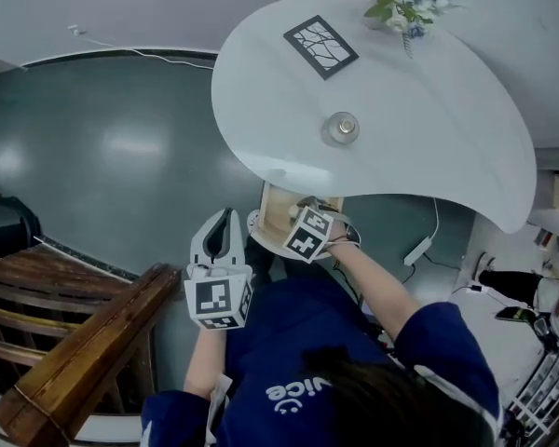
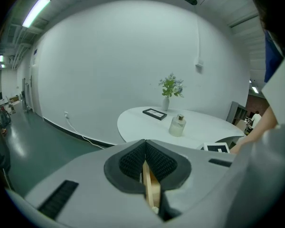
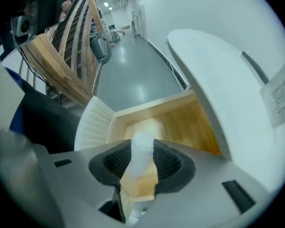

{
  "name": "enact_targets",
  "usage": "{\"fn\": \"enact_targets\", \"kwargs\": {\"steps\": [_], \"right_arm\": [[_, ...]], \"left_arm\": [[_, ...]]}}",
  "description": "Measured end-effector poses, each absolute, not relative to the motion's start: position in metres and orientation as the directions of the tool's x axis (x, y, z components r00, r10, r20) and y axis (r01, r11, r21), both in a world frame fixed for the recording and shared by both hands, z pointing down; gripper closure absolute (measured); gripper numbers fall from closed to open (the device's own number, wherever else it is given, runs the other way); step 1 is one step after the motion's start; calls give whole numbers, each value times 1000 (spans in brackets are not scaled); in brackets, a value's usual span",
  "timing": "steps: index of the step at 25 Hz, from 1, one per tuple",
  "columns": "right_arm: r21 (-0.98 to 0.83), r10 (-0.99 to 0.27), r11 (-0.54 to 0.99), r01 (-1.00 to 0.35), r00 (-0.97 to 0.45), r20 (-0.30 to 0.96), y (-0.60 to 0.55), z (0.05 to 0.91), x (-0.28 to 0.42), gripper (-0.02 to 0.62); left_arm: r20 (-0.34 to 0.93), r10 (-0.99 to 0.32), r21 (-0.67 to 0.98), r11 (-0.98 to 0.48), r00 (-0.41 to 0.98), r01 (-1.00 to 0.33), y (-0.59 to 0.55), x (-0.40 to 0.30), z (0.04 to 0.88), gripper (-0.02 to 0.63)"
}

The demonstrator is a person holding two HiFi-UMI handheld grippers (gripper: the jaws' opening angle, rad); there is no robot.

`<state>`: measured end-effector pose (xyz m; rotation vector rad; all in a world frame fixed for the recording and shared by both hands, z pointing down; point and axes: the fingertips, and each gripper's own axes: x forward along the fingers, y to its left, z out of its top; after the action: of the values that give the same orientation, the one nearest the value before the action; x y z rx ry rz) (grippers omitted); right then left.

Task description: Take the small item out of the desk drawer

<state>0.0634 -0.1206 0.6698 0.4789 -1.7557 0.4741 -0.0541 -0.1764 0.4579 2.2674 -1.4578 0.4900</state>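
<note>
- White and pale, the item [image 3: 141,145] stands between the pads of the right hand-held gripper [image 3: 143,158], which is closed on it from both sides.
- The item's rounded end pokes up past the pads. Its lower end is hidden behind the jaws.
- Straight below it lies the open drawer [image 3: 192,122], a light wooden box with a ribbed white front, pulled out from under the worktop [image 3: 213,70].
- The drawer floor in view looks bare, so the item seems to be off it and in the grip. I cannot tell whether it is above the drawer's rim yet.
- The left hand-held gripper [image 2: 145,148] is closed, its pads meeting at the tips. It is held off to the side, apart from the drawer, and grips nothing I can name. A wood-coloured sliver shows in the gap below its pads, and I cannot tell what it is.
- Step in hand, as I judge it: the pick is made and the item is coming out of the drawer.
- The next move calls for a straight rise with the grip kept firm, since the item looks smooth and could slip.
- The overhanging edge of the worktop sits close beside the drawer, so the lift needs to stay clear of it.
- The worktop has plenty of bare surface near the bottle [image 1: 342,128] if the item is to be set down.
</note>
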Motion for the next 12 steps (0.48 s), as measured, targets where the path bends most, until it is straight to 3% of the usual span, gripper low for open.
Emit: {"fn": "enact_targets", "kwargs": {"steps": [12], "right_arm": [[-102, -150, 757, -646, -323, 934, -125, 615, 68, 443]], "left_arm": [[483, -732, 161, -464, 480, -871, -189, -29, 456, 601]]}}
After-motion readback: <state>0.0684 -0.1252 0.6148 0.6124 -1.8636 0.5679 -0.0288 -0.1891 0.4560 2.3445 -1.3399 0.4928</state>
